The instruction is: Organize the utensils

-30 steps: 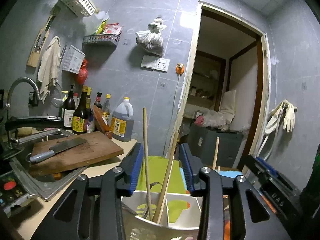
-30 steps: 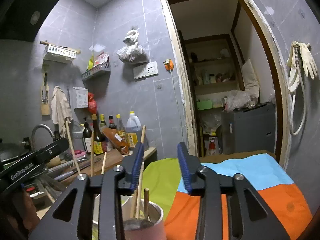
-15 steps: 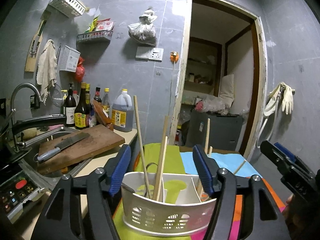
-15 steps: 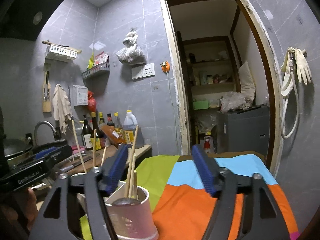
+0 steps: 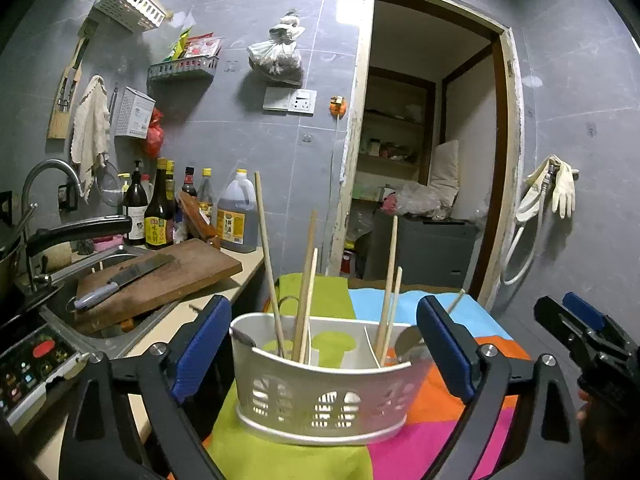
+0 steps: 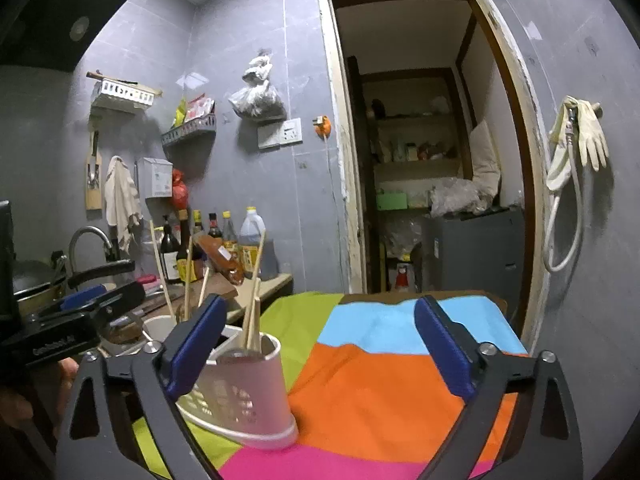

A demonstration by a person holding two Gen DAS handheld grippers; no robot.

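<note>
- My left claw (image 5: 322, 350) is a black frame: two angular arms with triangular cut-outs, each ending in a blue ribbed pad.
- A silver screw head sits at each joint of its arms, four in sight.
- My right claw (image 6: 316, 350) is built the same: black arms, blue pads, silver screws.
- Seen from the right wrist camera, the left claw's black body carries white lettering along its side, too small for me to read.
- Both claws have blue strips on their fingers.
</note>
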